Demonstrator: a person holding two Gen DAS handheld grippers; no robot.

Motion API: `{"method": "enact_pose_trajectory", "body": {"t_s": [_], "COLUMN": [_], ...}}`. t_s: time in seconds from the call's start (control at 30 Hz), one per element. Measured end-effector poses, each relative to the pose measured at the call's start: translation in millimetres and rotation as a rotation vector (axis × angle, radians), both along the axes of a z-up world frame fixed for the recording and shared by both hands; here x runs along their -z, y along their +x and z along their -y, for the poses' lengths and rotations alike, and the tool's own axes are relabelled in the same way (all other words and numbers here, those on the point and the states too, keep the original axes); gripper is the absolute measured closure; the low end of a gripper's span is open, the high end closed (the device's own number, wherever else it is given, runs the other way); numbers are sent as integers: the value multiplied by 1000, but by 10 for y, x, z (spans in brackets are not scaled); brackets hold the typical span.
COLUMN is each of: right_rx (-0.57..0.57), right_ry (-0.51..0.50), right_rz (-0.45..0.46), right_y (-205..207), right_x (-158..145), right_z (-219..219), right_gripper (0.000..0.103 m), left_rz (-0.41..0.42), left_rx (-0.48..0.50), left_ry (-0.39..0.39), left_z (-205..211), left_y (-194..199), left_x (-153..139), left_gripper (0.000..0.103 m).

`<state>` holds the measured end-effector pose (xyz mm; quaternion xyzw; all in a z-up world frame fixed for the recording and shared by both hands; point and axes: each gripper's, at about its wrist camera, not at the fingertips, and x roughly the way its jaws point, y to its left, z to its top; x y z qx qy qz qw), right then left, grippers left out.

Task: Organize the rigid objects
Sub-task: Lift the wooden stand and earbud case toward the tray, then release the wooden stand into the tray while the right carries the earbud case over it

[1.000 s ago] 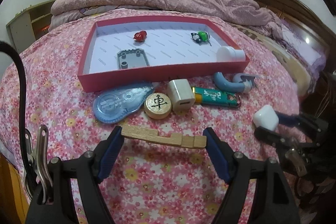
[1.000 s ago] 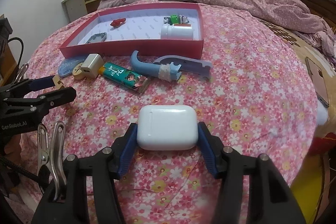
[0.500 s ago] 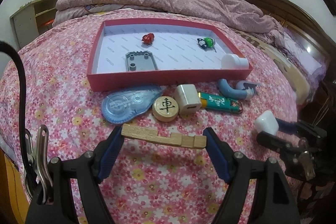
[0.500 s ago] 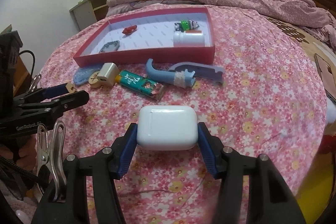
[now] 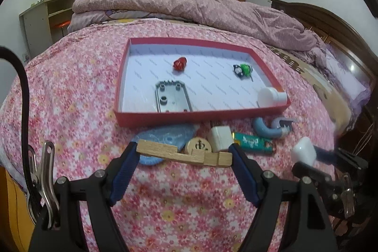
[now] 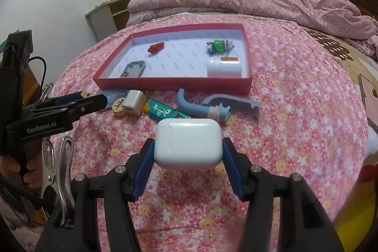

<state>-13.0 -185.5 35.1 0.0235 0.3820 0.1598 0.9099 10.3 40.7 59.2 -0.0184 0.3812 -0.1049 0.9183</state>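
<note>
earbud case [image 6: 188, 143] clamped in right gripper [image 6: 188, 152], wooden piece [image 5: 184, 152] clamped in left gripper [image 5: 183, 156], both raised near side of red tray [image 6: 174, 82]. step: transport. next: carry over rim, release inside.

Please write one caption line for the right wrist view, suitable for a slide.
Right claw grips a white earbud case above the floral bedspread, facing the red tray that holds four small items.

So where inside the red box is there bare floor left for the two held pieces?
Red box: bare along the left wall and between grey plate and white bottle. Crowded: the bedspread strip along its near wall.
</note>
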Motion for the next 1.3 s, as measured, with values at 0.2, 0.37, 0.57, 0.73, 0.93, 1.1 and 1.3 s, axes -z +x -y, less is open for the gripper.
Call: {"method": "enact_pose_trajectory", "body": {"t_s": [0.2,0.37,0.57,0.73,0.93,1.1,1.3], "right_rx": [-11,-24,-38,-28,-9,-1,7], "right_ry": [-12,-16,-13,-23,-12,11,12], "right_rz": [14,31,52,74,80,34,-14], "right_y": [66,170,357,538,838,1116,1339], "right_x": [-96,-221,-364,-505,-651,-650,-555], "right_z": [-32,-64,-77,-79,-67,-40,-33], "right_gripper": [46,46,46,46,46,46,46], "left_rz": [23,40,54,74,76,64,11], "left_rx": [2,9,12,3,3,-13,-34], "left_ry": [7,12,12,25,27,48,34], "left_z": [19,41,54,74,130,150,93], "left_y": [107,252,438,637,890,1074,1307], "left_x": [-124,-268,-433,-520,-563,-482,-309], "left_gripper": [23,23,23,23,23,23,23]}}
